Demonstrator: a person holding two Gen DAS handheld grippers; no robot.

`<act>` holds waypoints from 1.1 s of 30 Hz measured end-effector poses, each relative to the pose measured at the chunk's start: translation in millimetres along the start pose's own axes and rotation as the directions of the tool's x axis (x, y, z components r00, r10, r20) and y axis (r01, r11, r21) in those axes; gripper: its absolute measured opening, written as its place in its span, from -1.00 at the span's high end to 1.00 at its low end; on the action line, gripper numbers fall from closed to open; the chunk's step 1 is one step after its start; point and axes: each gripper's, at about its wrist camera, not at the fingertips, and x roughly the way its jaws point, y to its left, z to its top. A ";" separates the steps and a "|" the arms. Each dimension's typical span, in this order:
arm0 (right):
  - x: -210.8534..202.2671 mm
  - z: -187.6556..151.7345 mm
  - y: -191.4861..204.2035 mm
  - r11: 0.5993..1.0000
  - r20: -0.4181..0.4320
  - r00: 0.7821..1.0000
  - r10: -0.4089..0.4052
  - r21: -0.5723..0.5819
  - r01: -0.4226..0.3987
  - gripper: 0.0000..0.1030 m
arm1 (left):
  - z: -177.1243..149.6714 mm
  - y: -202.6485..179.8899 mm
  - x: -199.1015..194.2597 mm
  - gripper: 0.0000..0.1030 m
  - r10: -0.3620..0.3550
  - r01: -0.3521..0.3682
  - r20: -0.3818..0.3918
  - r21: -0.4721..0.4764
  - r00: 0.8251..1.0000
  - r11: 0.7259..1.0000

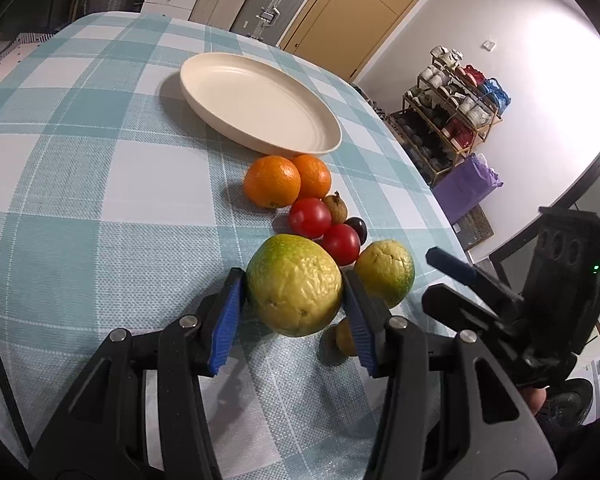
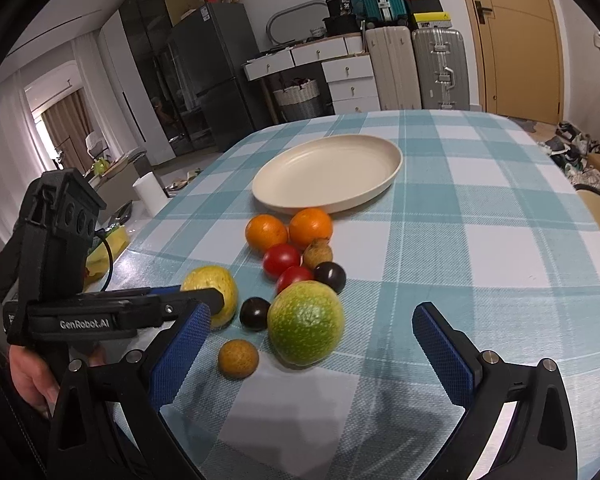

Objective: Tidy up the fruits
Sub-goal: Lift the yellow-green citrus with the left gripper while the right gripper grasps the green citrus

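We see a wrinkled yellow-green citrus fruit point(image 1: 294, 285) clamped between the blue pads of the left gripper point(image 1: 294, 308), at the near end of the fruit cluster on the checked tablecloth point(image 1: 100, 184); whether it touches the cloth we cannot tell. In the right wrist view the same fruit point(image 2: 216, 288) shows partly behind the left gripper's fingers. Just beside it lies a second green-yellow citrus point(image 2: 306, 323), with a small brown round fruit point(image 2: 238, 358) in front and a dark plum point(image 2: 255, 313) between the two citrus fruits. Farther along we find two red tomatoes point(image 2: 282, 259), touching each other, another dark plum point(image 2: 330, 277), a brownish longan-like fruit point(image 2: 318, 253), and two oranges point(image 2: 267, 233) side by side. Beyond the oranges sits a cream plate point(image 2: 392, 164), its rim just beside them. The right gripper point(image 2: 312, 332) hovers with its jaws spread wide, holding nothing, the second citrus in line between its fingers.
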 end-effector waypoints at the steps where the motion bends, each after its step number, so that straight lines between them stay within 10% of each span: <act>1: 1.6 -0.1 -0.9 1.000 -0.004 1.000 0.006 0.007 -0.005 -1.00 | 0.7 0.7 -1.9 0.10 -0.002 0.002 0.003 -0.001 1.000 1.000; 12: 13.1 2.2 -6.7 0.997 -0.041 0.997 0.059 0.061 -0.056 -0.97 | 7.0 1.0 -14.5 0.10 0.006 -0.006 0.030 0.013 1.000 1.000; 24: 30.3 0.0 -16.0 0.988 -0.111 0.987 0.118 0.114 -0.106 0.02 | 18.0 6.3 -16.3 0.10 0.032 -0.032 0.041 0.005 0.999 0.999; 33: 16.1 6.5 -15.7 0.985 -0.067 0.986 0.152 0.093 -0.145 0.04 | 34.8 6.8 -13.2 0.10 0.049 -0.050 0.047 0.007 0.998 0.999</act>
